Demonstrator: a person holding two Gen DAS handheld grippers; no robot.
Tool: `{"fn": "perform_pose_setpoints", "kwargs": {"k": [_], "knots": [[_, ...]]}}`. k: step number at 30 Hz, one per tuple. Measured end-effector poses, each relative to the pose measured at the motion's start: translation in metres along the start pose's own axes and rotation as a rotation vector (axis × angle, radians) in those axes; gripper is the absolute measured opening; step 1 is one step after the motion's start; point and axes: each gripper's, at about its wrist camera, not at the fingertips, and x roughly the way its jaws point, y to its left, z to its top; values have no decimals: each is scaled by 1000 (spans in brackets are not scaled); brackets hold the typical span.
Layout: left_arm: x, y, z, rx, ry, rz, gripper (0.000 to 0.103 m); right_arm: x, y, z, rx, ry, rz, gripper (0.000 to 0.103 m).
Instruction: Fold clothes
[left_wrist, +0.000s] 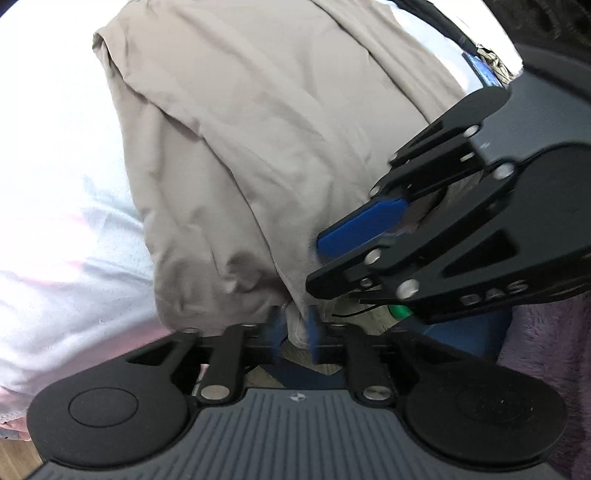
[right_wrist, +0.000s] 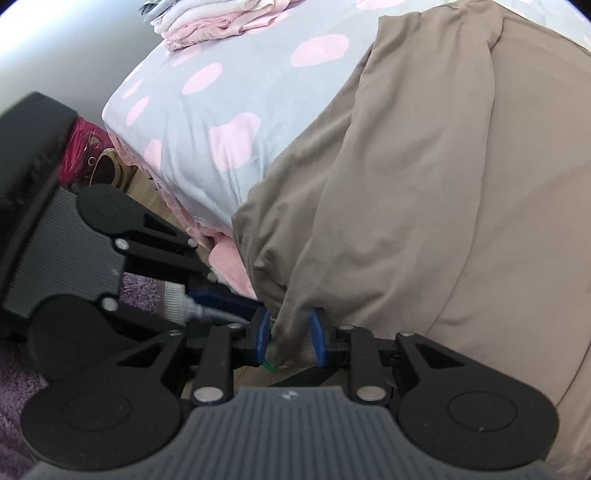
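my left claw (left_wrist: 297, 328) and right claw (right_wrist: 290, 334) are each clamped on the near hem of the taupe garment (left_wrist: 258, 147), which drapes ahead of them over the bed (right_wrist: 221, 110). i'd keep both pinches even and the hem taut.

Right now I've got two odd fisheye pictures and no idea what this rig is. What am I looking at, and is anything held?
Each picture comes from a camera on a hand-held gripper, looking along its two blue-padded fingers. No robot arm: a person carries one per hand. The left view shows the left gripper at the bottom, with the right gripper reaching in from the right. The right view shows the right gripper at the bottom. A tan garment lies over a spotted bedcover, hanging off the bed's edge. Both grippers pinch its lower hem, close together. Folded clothes sit at the far end.
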Motion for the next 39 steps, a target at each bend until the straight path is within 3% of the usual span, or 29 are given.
{"fn": "perform_pose_setpoints", "kwargs": {"k": [4,7,8,16,23,26,28,32,37,39], "knots": [[10,-4,6,21,12,17,23,-2,5,-2,-44,-1,3,31],[17,-7,12,16,39,0,1,-3,6,-4,-48,-10,18,31],[17,-7,13,15,46,-3,0,-4,6,-4,-41,-15,29,31],[-6,-18,16,1,-20,-140,0,0,7,-1,-12,-24,27,32],[-13,-32,19,33,-43,-176,0,5,-1,-2,38,21,14,31],[-15,-37,21,39,-47,-187,0,6,-5,-3,54,34,27,3],[-19,-38,23,52,-32,-194,0,2,-7,-3,59,28,31,3],[-42,-14,38,-20,-61,-196,0,-3,-13,-3,84,13,44,3],[-60,24,60,-107,-159,-141,0,-5,-14,-3,79,9,66,3],[-68,66,37,-149,-202,-129,0,-7,-14,-4,69,9,71,3]]}}
